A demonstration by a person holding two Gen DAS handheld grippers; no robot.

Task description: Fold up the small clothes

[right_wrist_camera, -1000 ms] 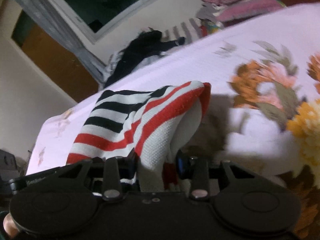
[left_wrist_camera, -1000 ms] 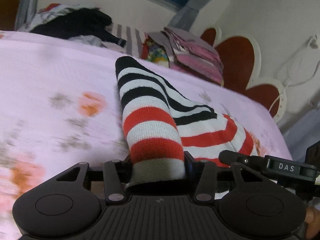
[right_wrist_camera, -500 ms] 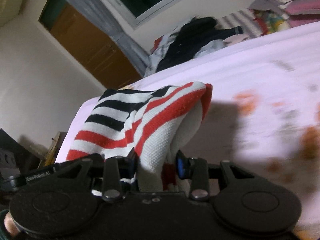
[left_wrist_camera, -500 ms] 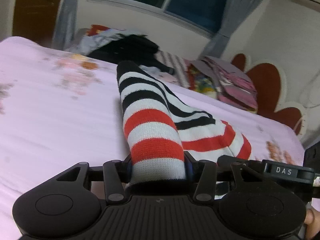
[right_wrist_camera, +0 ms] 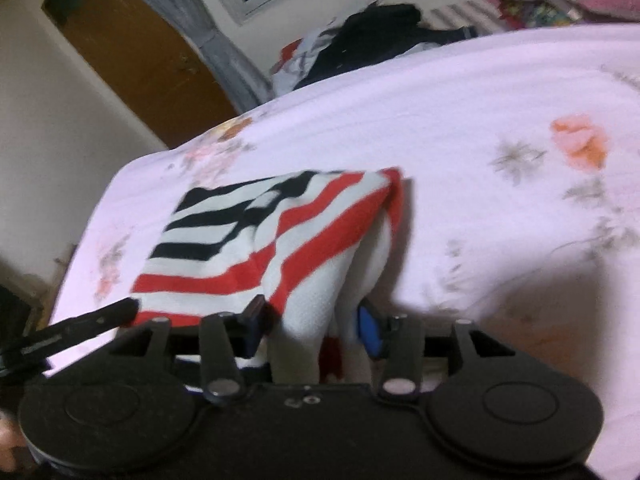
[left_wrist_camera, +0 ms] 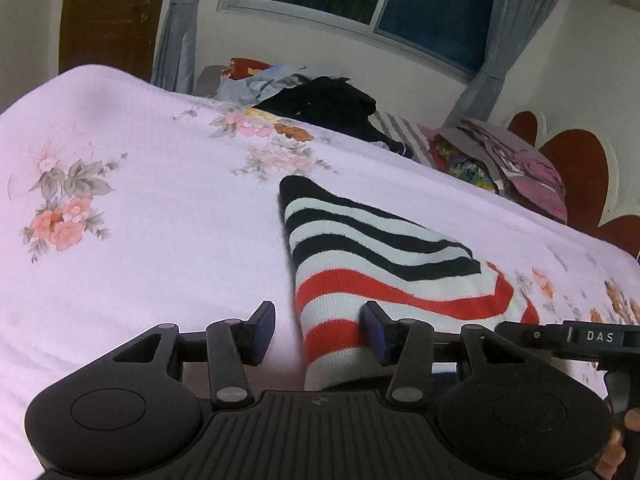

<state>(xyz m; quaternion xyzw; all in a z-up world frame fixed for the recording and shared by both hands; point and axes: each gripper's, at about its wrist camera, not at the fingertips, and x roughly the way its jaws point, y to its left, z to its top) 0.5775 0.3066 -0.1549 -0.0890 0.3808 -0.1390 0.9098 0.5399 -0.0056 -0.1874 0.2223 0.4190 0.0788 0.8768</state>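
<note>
A folded knit garment point(left_wrist_camera: 380, 256) with red, white and black stripes lies on the pink flowered bedsheet point(left_wrist_camera: 140, 240). Its near edge sits between the fingers of my left gripper point(left_wrist_camera: 316, 332). The cloth leans on the right pad and the left pad stands clear of it, so this gripper is open. In the right wrist view, the garment's point(right_wrist_camera: 256, 240) white fold sits inside my right gripper point(right_wrist_camera: 312, 326). Its jaws are opening, and a dark gap shows beside the blue right pad. Part of the right gripper point(left_wrist_camera: 580, 336) shows at the left view's right edge.
Along the bed's far edge lie a black garment pile point(left_wrist_camera: 332, 104) and a stack of folded pink and grey clothes point(left_wrist_camera: 520, 160). A red scalloped headboard point(left_wrist_camera: 580, 168) is at the right. A window and a wooden door point(left_wrist_camera: 104, 16) stand behind. Bare sheet spreads left of the garment.
Both grippers have swept across the bed with the garment and come down. The cloth, lifted and pinched before, now rests on the sheet. The pads no longer squeeze it.
</note>
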